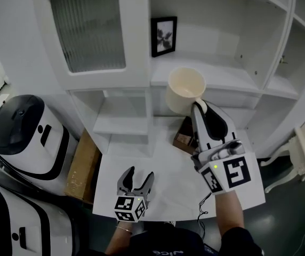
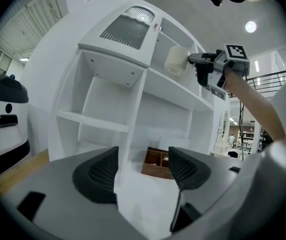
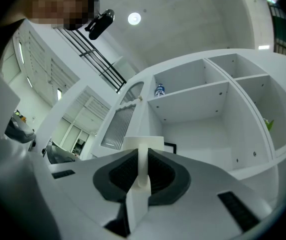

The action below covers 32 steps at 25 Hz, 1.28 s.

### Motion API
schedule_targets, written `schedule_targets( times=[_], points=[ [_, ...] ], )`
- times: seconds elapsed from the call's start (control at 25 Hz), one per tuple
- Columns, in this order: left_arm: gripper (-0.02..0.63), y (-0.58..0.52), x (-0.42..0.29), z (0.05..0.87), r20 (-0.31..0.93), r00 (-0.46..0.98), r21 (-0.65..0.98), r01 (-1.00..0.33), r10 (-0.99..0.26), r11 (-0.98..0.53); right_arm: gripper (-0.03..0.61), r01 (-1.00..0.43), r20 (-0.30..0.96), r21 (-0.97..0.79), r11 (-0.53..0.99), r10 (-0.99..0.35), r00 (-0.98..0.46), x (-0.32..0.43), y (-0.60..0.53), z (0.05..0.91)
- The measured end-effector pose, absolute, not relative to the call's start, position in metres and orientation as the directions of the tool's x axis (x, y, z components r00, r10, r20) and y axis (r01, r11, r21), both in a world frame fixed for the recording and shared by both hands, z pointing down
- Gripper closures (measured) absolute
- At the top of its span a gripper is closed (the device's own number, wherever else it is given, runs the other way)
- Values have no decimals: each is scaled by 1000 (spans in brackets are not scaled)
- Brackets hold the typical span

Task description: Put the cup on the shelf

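A cream cup hangs in the air in front of the white shelf unit, level with its middle shelf. My right gripper is shut on the cup's handle; in the right gripper view the handle stands pinched between the two dark pads, with the cup's body just beyond. From the left gripper view the cup shows high up, held by the right gripper. My left gripper rests low over the white table, open, nothing between its fingers.
A framed picture stands at the back of the middle shelf, left of the cup. A brown wooden box sits on the table under the cup. A glass-front cabinet door is upper left. White-and-black bins and a cardboard box stand left.
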State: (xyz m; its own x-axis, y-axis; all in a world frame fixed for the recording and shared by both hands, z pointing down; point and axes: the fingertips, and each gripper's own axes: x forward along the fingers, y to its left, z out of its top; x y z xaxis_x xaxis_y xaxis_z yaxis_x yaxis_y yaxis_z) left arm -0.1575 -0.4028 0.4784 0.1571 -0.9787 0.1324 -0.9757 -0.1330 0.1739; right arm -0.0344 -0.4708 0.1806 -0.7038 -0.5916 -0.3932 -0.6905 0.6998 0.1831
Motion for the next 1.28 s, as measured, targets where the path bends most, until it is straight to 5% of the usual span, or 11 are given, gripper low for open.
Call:
schedule_targets(
  times=[1.28],
  points=[
    [318, -388, -195, 478, 115, 61, 244, -969, -991, -31, 528, -728, -117, 26, 686, -721, -683, -109, -607, 148]
  ],
)
